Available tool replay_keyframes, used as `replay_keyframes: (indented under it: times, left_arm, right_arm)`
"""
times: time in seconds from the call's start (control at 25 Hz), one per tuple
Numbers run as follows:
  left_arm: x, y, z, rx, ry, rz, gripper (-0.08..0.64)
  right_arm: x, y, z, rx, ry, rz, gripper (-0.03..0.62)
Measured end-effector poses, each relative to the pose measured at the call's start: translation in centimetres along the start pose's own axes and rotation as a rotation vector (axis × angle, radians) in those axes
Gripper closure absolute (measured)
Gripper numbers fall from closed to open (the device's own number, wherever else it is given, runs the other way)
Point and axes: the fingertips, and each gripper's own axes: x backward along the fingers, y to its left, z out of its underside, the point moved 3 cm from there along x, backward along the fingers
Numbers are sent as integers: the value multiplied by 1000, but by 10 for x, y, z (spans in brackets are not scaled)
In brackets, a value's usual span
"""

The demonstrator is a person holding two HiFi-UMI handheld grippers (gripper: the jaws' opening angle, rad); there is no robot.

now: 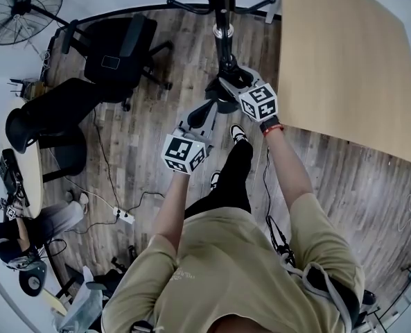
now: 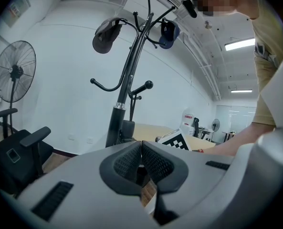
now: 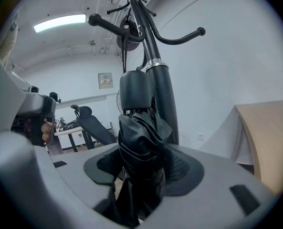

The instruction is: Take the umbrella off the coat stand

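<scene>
Right claw [image 3: 141, 170] clamps folded umbrella [image 3: 140, 130], its lower end hidden.

Both arms out in front: left arm [image 1: 172, 210] on the left, right arm [image 1: 290, 166] reaching further. Left gripper [image 2: 141, 150] sits nearer the body and just left of the right one, jaws together, nothing between the pads. Right gripper [image 3: 142, 165] is further out, jaws part-way apart, pads set against the folded umbrella [image 3: 139, 140] on both sides
</scene>
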Motion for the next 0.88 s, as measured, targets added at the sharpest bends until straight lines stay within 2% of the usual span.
replay_keyframes:
  times: [0.88]
  left_arm:
    - [16, -9, -26, -14, -36, 12, 535]
  right_arm:
    - [42, 19, -24, 8, -8, 37, 342]
